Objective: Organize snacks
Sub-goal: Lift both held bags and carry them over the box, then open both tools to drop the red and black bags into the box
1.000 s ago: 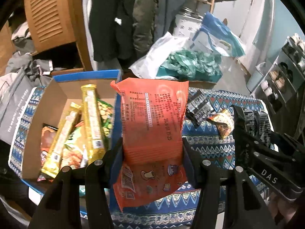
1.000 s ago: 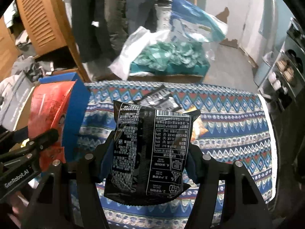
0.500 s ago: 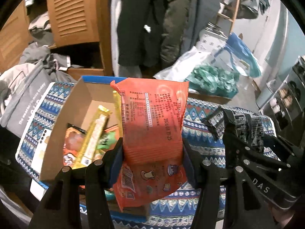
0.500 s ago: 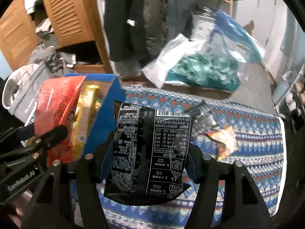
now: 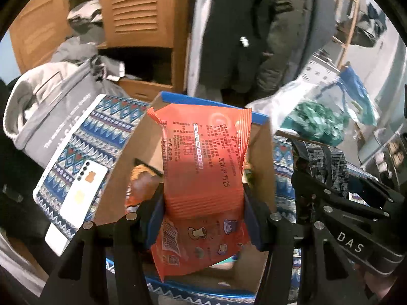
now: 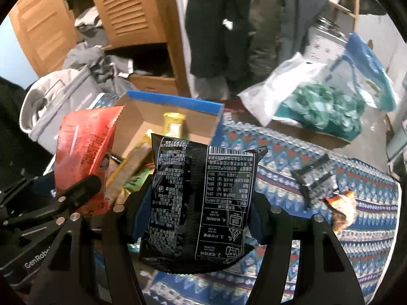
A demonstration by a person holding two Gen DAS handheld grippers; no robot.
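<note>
While both grippers hang over the open box (image 5: 267,157) for dropping, left gripper (image 5: 203,218) fingers clamp the orange packet (image 5: 203,162), right gripper (image 6: 195,218) fingers the black packet (image 6: 201,198).

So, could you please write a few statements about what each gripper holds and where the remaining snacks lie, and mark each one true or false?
1. The left gripper is clamped on an orange snack packet. True.
2. The right gripper is empty. False: its fingers grip a black snack packet.
3. The cardboard box already holds snacks. True.
4. A white phone lies inside the box. False: it lies on the patterned cloth beside it.
5. No snacks are left on the cloth. False: a black packet and a small orange packet lie there.
</note>
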